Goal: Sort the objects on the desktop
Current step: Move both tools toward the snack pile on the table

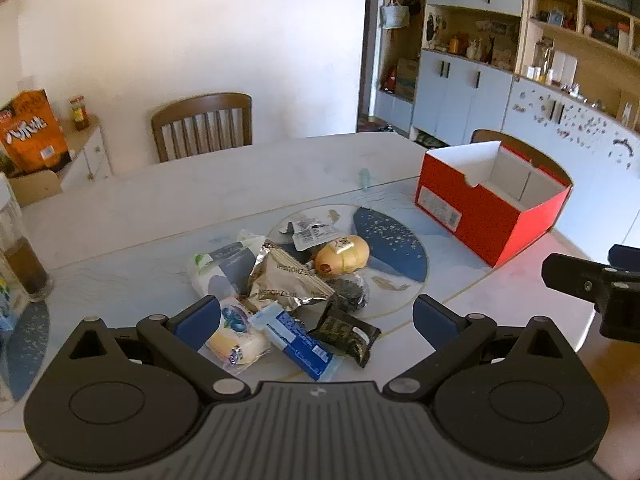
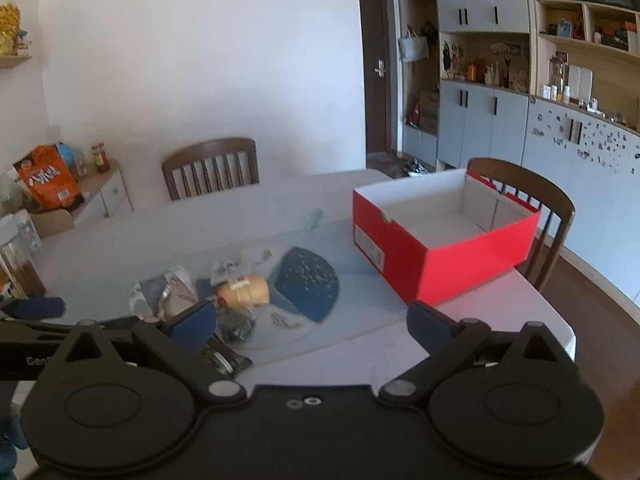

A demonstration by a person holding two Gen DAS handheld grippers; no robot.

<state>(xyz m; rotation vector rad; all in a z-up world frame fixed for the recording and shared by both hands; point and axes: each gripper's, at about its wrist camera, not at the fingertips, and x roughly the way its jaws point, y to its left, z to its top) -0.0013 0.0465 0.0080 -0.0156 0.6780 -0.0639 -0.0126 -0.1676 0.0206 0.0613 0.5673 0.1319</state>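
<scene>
A pile of snack packets lies on the table mat: a yellow bread roll (image 1: 342, 258) (image 2: 244, 290), a silver foil packet (image 1: 286, 278), a blue-and-white wrapper (image 1: 298, 340), a dark packet (image 1: 346, 330) and a pale blueberry packet (image 1: 236, 334). An open red box (image 1: 492, 208) (image 2: 444, 240), empty inside, stands to the right. My left gripper (image 1: 316, 320) is open just above the near packets and holds nothing. My right gripper (image 2: 312, 326) is open and empty, right of the pile and in front of the box; it also shows in the left wrist view (image 1: 592, 280).
The white table (image 1: 200, 196) has a wooden chair (image 1: 202, 126) behind it and another chair (image 2: 536, 204) behind the box. A glass bottle (image 1: 20, 252) stands at the left edge. An orange bag (image 1: 34, 132) sits on a side cabinet. Cupboards line the right wall.
</scene>
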